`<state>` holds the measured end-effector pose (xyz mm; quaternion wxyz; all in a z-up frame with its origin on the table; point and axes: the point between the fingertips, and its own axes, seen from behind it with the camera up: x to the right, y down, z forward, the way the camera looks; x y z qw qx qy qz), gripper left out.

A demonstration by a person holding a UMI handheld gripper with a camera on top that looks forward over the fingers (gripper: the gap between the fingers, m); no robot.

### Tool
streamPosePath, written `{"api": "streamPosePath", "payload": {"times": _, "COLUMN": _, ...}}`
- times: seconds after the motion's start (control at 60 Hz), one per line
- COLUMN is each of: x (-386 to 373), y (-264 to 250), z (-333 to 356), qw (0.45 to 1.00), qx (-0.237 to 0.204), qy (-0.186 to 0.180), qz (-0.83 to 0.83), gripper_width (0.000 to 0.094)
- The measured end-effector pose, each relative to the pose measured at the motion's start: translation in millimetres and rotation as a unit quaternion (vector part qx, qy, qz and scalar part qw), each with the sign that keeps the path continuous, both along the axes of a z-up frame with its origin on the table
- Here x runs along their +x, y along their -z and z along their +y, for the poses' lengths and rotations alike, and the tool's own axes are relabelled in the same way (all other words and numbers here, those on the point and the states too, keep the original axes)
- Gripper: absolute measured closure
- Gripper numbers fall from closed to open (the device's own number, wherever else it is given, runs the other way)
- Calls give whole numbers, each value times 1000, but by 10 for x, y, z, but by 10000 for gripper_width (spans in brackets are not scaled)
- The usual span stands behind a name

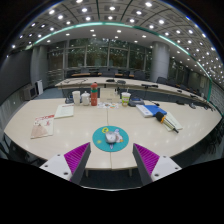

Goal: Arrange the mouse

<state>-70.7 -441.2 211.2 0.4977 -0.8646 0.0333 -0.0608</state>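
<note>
the mouse (112, 136) is small and pale, lying on a round teal mat (110, 139) on the table (60, 145), just ahead of the gripper (111, 159). the fingers (76, 155) stand wide apart, holding nothing. no writing is legible; cups (76, 97) and papers (43, 126) lie beyond.

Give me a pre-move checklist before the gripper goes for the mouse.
1. Mouse in view, on the teal pad: ok.
2. Gripper fingers open, nothing held: ok.
3. Mouse lined up just ahead, between the fingers: ok.
4. Path to mouse free of clutter: ok.
5. Cups and papers well away from the mouse: ok.
6. Mouse cable or heading: cannot tell.
</note>
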Motion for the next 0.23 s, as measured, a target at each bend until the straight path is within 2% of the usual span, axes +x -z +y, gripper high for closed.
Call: {"api": "streamPosePath", "payload": {"times": 0.233, "x": -117, "y": -60, "z": -293, "qw": 1000, "qx": 0, "qy": 3, "qz": -3, "gripper_width": 76}}
